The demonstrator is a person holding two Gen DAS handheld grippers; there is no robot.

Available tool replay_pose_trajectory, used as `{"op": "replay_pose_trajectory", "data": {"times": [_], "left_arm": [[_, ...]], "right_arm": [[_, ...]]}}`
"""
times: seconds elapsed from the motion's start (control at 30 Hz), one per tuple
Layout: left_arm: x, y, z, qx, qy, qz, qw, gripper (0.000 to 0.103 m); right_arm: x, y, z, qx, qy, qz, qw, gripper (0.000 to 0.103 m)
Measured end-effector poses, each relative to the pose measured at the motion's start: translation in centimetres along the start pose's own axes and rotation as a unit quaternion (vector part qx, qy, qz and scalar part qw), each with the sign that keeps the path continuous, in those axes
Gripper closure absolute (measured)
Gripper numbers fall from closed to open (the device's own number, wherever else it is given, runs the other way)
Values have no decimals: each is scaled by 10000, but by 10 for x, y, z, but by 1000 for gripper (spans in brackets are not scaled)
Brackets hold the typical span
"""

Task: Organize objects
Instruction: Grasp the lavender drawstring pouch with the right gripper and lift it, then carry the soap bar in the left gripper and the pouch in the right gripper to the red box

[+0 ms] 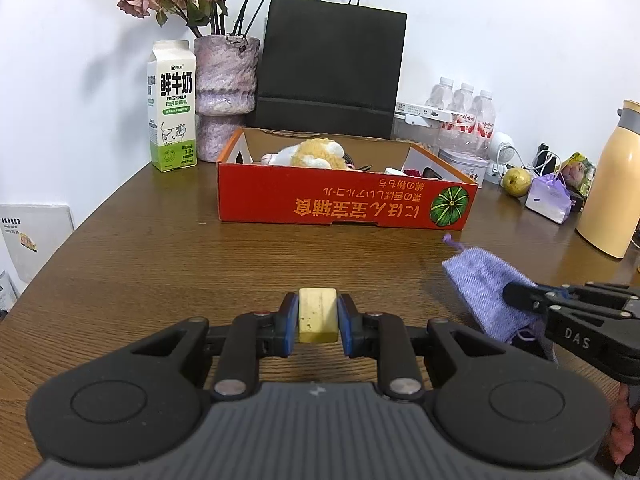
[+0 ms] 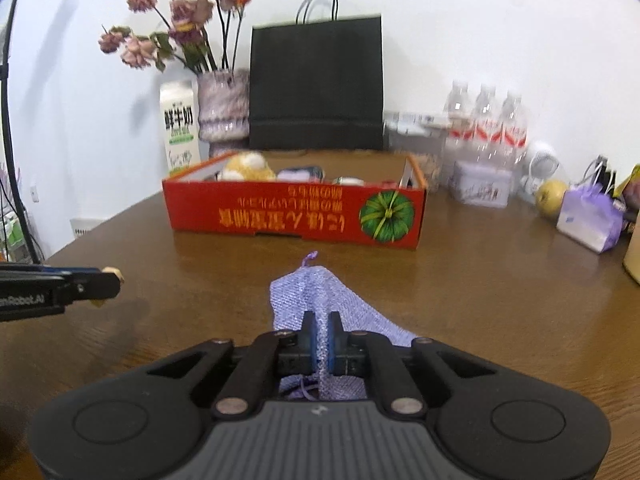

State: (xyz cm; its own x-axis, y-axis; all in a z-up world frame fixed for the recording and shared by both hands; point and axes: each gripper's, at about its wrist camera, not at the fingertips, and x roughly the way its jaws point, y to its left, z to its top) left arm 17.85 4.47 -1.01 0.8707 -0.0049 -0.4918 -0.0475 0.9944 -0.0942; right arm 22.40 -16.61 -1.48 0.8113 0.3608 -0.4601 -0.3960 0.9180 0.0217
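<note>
Two claws worked low over the brown wooden counter [image 1: 168,264]. Nearest, the left claw [image 1: 318,322] was clamped on a pale yellow block [image 1: 317,315], its blue pads pressing the block's two sides and holding it just above the wood. Just beside it to the right, the right claw [image 2: 322,334] was pinched tight on a fold of a lilac woven pouch [image 2: 320,300]; the rest of the pouch lay spread on the counter, with its drawstring end [image 2: 310,258] pointing away toward the box. In the left wrist view the right claw's dark fingers came in from the right edge and lay against the pouch's near end, with part of a hand [image 1: 624,428] behind them.

Farther on, in the middle of the counter and well apart from both claws, stood a shallow red cardboard box [image 1: 280,200] with yellow lettering and a green pumpkin picture. Inside it sat a yellow and white plush toy [image 1: 316,154] and several smaller items too hidden to tell. Behind the box, against the white wall, stood a milk carton [image 1: 172,108], a mottled vase [image 1: 226,92] of dried roses, and a black paper bag [image 1: 332,76]. To the right were water bottles [image 1: 464,116], a small tin [image 2: 482,186], a yellowish fruit [image 1: 517,181], a lilac packet [image 1: 550,198] and a cream flask [image 1: 614,184].
</note>
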Motion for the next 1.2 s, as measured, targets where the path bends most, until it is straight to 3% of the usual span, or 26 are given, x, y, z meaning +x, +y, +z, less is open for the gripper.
{"op": "replay_pose_trajectory", "data": {"times": [0.47, 1.2], "left_arm": [[-3, -21, 15, 87, -214, 120, 9997, 81], [37, -56, 89, -138, -743, 228, 9969, 81]], "right_arm": [[-16, 9, 10, -336, -560, 21, 9979, 99], [8, 4, 74, -378, -1171, 133, 9923, 99]]}}
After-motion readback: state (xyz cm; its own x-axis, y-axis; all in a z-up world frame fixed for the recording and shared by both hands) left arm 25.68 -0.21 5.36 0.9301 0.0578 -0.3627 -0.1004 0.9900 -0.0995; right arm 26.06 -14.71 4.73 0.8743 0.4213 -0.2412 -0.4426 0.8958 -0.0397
